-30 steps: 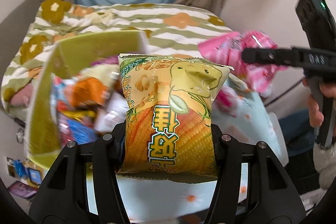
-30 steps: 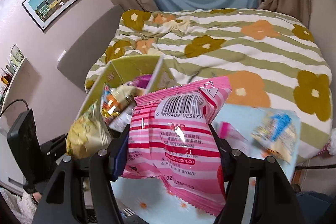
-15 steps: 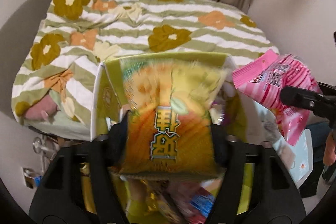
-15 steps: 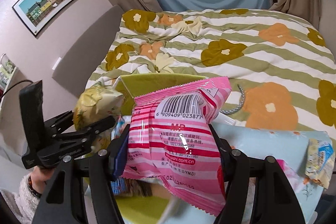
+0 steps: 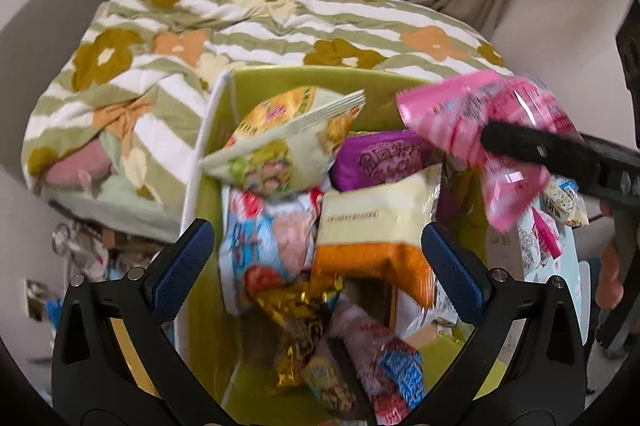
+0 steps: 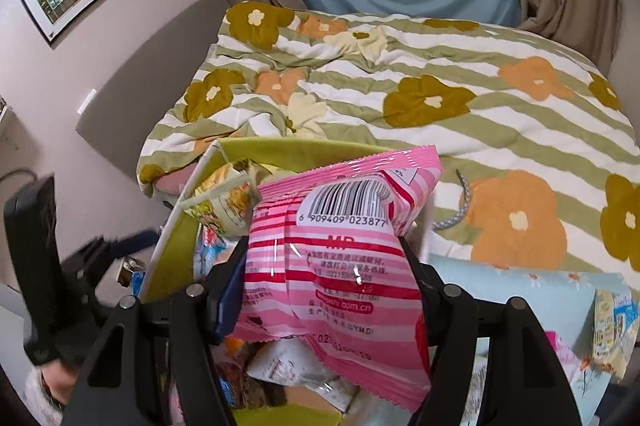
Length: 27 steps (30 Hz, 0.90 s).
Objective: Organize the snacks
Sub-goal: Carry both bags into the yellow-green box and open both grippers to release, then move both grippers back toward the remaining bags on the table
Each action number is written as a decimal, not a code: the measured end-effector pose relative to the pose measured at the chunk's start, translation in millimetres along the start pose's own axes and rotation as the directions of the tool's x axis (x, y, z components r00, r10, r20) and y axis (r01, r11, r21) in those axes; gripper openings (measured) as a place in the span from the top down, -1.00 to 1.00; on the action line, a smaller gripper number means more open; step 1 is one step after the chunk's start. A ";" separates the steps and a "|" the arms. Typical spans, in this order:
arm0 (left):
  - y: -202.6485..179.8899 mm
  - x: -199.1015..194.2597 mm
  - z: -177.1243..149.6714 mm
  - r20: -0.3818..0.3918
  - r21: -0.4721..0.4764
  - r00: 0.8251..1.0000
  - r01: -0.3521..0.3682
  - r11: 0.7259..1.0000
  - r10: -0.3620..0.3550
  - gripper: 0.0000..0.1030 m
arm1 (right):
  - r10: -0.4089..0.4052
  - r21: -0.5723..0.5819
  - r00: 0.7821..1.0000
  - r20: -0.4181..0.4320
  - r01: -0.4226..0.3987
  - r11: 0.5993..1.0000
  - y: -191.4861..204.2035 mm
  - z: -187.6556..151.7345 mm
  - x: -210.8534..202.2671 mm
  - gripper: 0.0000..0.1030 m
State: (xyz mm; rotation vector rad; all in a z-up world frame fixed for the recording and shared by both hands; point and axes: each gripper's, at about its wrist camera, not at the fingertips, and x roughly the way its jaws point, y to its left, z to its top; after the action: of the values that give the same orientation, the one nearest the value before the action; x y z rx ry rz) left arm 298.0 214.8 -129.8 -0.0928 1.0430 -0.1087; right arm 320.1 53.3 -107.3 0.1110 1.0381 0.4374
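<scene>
Your left gripper (image 5: 316,254) hangs over the green box (image 5: 304,80), jaws opening with nothing between them. Your right gripper (image 6: 320,286) clamps the pink packet (image 6: 340,258) above the box's snacks; a few packets (image 6: 612,330) beside the box remain.

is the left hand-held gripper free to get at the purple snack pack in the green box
Probably yes: the left hand-held gripper is opening and empty above the green box, and the purple pack lies mostly exposed on top.
</scene>
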 end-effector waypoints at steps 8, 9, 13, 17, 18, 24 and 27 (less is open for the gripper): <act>7.3 -11.5 -13.0 0.002 -0.041 0.999 -0.044 0.998 0.044 -1.00 | -0.057 -0.023 0.998 -0.017 0.057 0.998 11.3 22.3 28.5 -0.29; 8.9 -12.8 -14.0 0.004 -0.049 0.999 -0.042 0.998 0.042 -1.00 | -0.064 -0.020 0.998 -0.019 0.064 0.998 11.3 22.2 32.2 -0.33; 12.4 -17.0 -19.9 0.003 -0.071 0.999 -0.046 0.996 0.046 -1.00 | -0.068 -0.030 0.998 -0.009 0.067 0.997 13.0 18.2 34.3 -0.99; 12.9 -20.7 -24.2 0.002 -0.080 0.999 -0.045 0.996 0.046 -1.00 | -0.063 -0.050 0.998 -0.002 0.063 0.997 13.5 10.8 24.5 -0.99; 13.0 -22.6 -24.7 0.002 -0.083 0.999 -0.046 0.996 0.046 -1.00 | -0.064 -0.054 0.998 0.001 0.064 0.996 14.0 9.9 22.1 -0.99; 5.0 -47.7 -21.8 0.036 -0.061 0.998 -0.046 0.997 0.048 -1.00 | -0.046 -0.063 0.999 0.022 0.047 0.997 16.3 2.0 -6.3 -0.99; 0.2 -57.9 -19.8 0.047 -0.042 0.998 -0.045 0.998 0.047 -1.00 | -0.043 -0.063 0.998 0.044 0.045 0.997 18.6 -1.9 -25.8 -0.99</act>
State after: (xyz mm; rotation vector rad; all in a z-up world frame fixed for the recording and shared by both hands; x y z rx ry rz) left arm 251.9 222.2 -90.2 -0.1080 0.9986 -0.0434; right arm 301.8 59.6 -82.0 0.0401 0.9825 0.4260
